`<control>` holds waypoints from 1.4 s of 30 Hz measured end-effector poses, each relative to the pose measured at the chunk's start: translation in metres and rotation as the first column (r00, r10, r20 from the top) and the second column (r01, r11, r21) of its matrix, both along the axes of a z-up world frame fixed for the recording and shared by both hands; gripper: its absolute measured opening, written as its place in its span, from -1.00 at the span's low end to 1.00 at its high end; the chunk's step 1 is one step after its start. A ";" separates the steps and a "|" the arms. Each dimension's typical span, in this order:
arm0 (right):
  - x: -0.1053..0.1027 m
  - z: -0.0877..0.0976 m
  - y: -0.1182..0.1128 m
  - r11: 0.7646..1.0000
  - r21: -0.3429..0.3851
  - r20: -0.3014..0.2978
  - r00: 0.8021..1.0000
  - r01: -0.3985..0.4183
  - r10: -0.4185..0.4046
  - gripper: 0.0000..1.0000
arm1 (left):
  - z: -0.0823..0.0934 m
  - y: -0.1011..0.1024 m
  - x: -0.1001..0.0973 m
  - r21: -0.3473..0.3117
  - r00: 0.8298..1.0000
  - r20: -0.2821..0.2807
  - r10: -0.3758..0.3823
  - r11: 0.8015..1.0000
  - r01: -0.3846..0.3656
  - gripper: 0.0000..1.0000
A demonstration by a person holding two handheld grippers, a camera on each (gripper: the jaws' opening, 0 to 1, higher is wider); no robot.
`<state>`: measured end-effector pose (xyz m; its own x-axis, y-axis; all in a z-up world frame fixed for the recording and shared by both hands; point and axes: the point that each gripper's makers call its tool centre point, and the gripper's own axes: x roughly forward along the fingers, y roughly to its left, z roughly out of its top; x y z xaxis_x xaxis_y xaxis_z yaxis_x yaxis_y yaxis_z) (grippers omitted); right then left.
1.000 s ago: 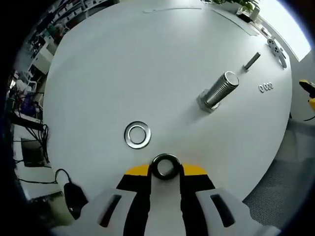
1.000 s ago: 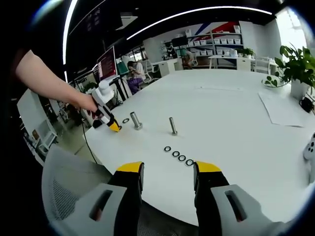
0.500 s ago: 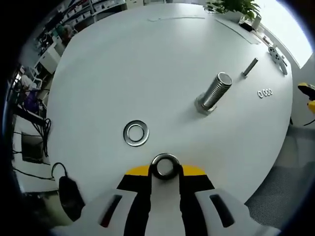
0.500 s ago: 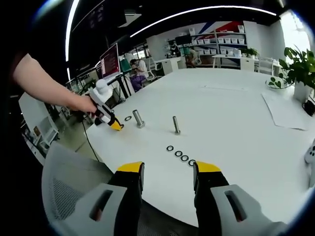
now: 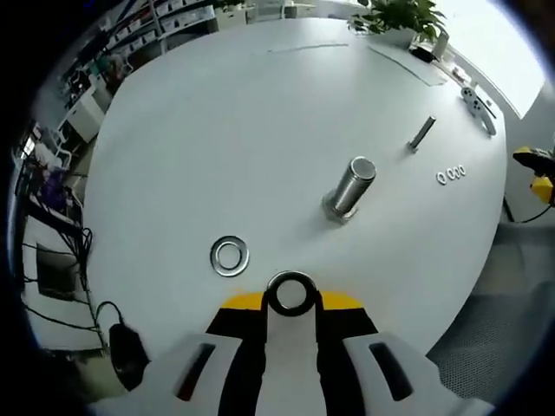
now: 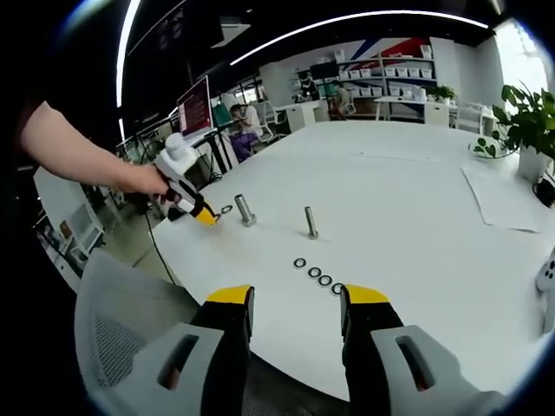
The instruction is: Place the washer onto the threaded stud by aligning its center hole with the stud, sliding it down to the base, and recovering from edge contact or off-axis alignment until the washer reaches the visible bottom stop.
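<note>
My left gripper (image 5: pixel 291 303) is shut on a steel washer (image 5: pixel 291 293), which sits flat between the yellow fingertips. It hangs above the white table (image 5: pixel 260 113), short of the thick threaded stud (image 5: pixel 349 188), which stands upright on its hex base. A second, larger washer (image 5: pixel 230 256) lies flat on the table to the left. In the right gripper view a hand holds the left gripper (image 6: pixel 192 206) close to the stud (image 6: pixel 244 211) and the loose washer (image 6: pixel 227 209). My right gripper (image 6: pixel 295 312) is open and holds nothing, near the table's edge.
A thin stud (image 5: pixel 421 133) (image 6: pixel 310 222) stands beyond the thick one. A row of small washers (image 5: pixel 450 173) (image 6: pixel 316 276) lies near it. A white controller (image 5: pixel 475 95), a sheet of paper (image 6: pixel 503 195) and a potted plant (image 6: pixel 529 121) sit at the far side. A mesh chair (image 6: pixel 121 321) stands below the table edge.
The left gripper has lifted and drawn back with the washer, so stud and loose washer look smaller and farther. The right gripper has hardly moved.
</note>
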<state>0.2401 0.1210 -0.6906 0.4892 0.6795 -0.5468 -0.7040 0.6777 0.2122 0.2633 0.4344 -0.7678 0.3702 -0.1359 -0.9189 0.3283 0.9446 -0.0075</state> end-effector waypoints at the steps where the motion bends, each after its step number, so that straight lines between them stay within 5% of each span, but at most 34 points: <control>1: 0.000 0.000 0.001 1.000 0.001 0.001 1.000 -0.003 0.003 -0.16 | 0.004 -0.001 0.002 -0.005 1.000 0.007 -0.001 1.000 0.001 -0.63; 24: -0.004 0.001 0.001 1.000 0.008 0.006 1.000 -0.010 0.010 -0.16 | 0.055 -0.039 0.035 -0.031 0.988 0.092 -0.122 0.992 0.126 -0.63; 42: -0.003 0.002 -0.001 1.000 0.011 0.010 1.000 0.006 -0.006 -0.16 | 0.044 -0.061 0.051 -0.008 0.974 0.049 -0.220 0.975 0.221 -0.63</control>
<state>0.2373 0.1198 -0.6885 0.4992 0.6821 -0.5343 -0.7020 0.6799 0.2120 0.3140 0.3738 -0.7236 0.3726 -0.2309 -0.8988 0.5287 0.8488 0.0011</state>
